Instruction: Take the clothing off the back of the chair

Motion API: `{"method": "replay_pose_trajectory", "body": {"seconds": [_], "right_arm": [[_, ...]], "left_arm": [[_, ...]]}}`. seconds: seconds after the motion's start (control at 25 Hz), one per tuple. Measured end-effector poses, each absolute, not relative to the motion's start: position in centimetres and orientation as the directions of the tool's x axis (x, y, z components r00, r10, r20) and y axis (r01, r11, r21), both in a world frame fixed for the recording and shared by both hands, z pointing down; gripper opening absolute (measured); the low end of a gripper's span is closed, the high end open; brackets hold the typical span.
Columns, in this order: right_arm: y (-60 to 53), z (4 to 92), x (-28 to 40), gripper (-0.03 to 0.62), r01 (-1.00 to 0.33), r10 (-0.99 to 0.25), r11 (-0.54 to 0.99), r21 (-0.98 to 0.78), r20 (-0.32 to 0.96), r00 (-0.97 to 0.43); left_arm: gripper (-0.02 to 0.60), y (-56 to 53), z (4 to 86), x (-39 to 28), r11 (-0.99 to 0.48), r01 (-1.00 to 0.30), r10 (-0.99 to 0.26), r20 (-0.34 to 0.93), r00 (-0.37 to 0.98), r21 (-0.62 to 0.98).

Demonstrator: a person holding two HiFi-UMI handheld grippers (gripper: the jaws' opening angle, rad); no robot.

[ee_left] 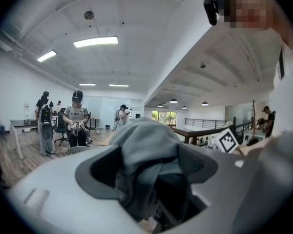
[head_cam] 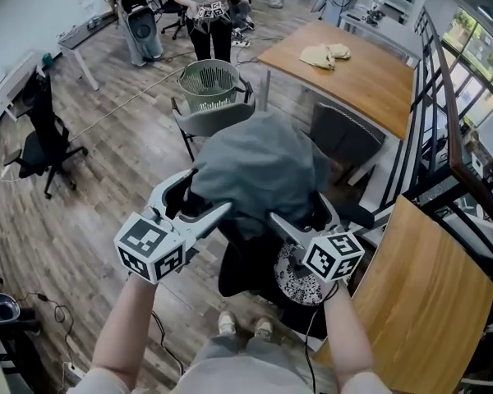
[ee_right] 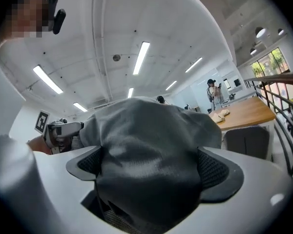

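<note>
Open floor (head_cam: 99, 195) lies left of the draped chair (head_cam: 242, 273), while a table (head_cam: 431, 302) and railing (head_cam: 440, 97) crowd its right and a basket (head_cam: 209, 84) stands just beyond.

Grey clothing (head_cam: 259, 171): soft, rumpled, draped in a heap over the back of the black chair (head_cam: 234, 271), covering the top of the back.

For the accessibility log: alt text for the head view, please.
A grey garment hangs over a chair back, with the open left gripper and open right gripper at its two sides, cloth between their jaws. A wooden table stands beyond.
</note>
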State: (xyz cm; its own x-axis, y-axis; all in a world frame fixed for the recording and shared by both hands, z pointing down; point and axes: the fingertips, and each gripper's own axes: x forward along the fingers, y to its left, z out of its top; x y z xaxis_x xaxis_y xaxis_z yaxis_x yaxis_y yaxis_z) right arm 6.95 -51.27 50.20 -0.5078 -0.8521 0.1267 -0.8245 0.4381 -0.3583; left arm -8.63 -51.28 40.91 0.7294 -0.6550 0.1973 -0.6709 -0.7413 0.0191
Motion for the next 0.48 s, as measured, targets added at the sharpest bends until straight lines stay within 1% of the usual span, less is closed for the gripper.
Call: {"method": "replay_pose_trajectory", "body": {"seconds": [0.16, 0.24, 0.32, 0.4, 0.48], "right_arm": [[-52.9, 52.0, 5.6, 0.600, -0.777, -0.821, 0.468, -0.420, 0.117, -0.558], [-53.3, 52.5, 5.1, 0.600, -0.746, -0.802, 0.484, -0.458, 0.108, -0.587], [-53.4, 52.7, 4.8, 0.600, -0.714, -0.783, 0.497, -0.493, 0.099, -0.614], [-53.4, 52.7, 4.3, 0.576, -0.682, -0.764, 0.513, -0.522, 0.085, -0.640], [-53.1, 52.4, 3.8, 0.495, -0.659, -0.753, 0.528, -0.535, 0.065, -0.655]], "left_arm": [[0.368, -51.8, 41.7, -8.6, -0.759, -0.650, -0.630, 0.210, 0.748, 0.038], [0.342, -52.0, 42.0, -8.4, -0.768, -0.639, -0.616, 0.217, 0.757, 0.046], [0.337, -52.0, 42.1, -8.4, -0.771, -0.634, -0.610, 0.217, 0.762, 0.060], [0.321, -52.1, 42.2, -8.4, -0.774, -0.628, -0.604, 0.211, 0.769, 0.075], [0.305, -52.1, 42.3, -8.4, -0.778, -0.624, -0.600, 0.206, 0.773, 0.079]]}}
